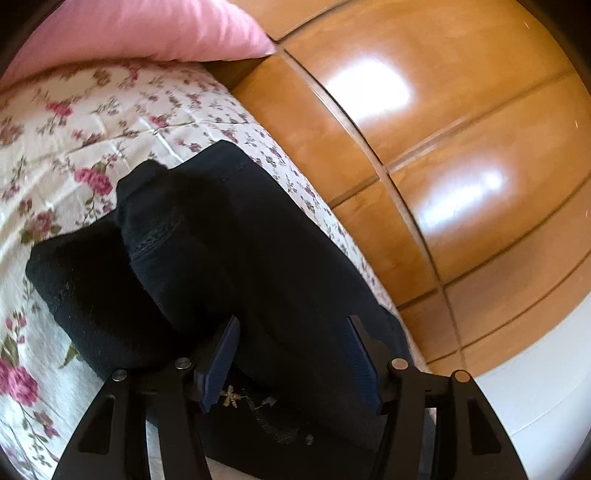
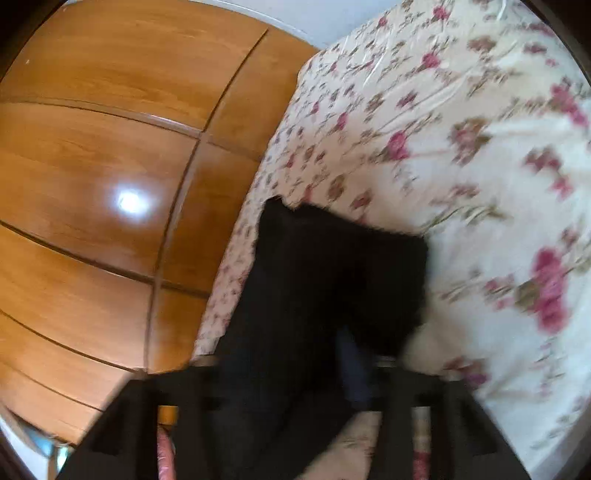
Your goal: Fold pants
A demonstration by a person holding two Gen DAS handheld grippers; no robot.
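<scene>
The black pants [image 1: 229,236] lie partly folded on the flowered bed sheet [image 1: 74,122], close to the bed's right edge, with a folded layer bunched on top at the left. My left gripper [image 1: 291,332] hovers over their near end, open. Its blue pads [image 1: 221,354] stand wide apart with cloth beneath them, not pinched. In the blurred right wrist view the black pants [image 2: 332,266] drape across my right gripper [image 2: 291,354]. One blue finger [image 2: 351,369] shows beside the cloth and the other is hidden under it. The jaws stand apart around thin fabric.
A pink pillow [image 1: 147,29] rests at the head of the bed. A glossy wooden wardrobe [image 1: 461,147] runs close along the bed's edge, and this wardrobe [image 2: 92,184] fills the left of the right wrist view. The flowered sheet [image 2: 461,166] spreads to the right.
</scene>
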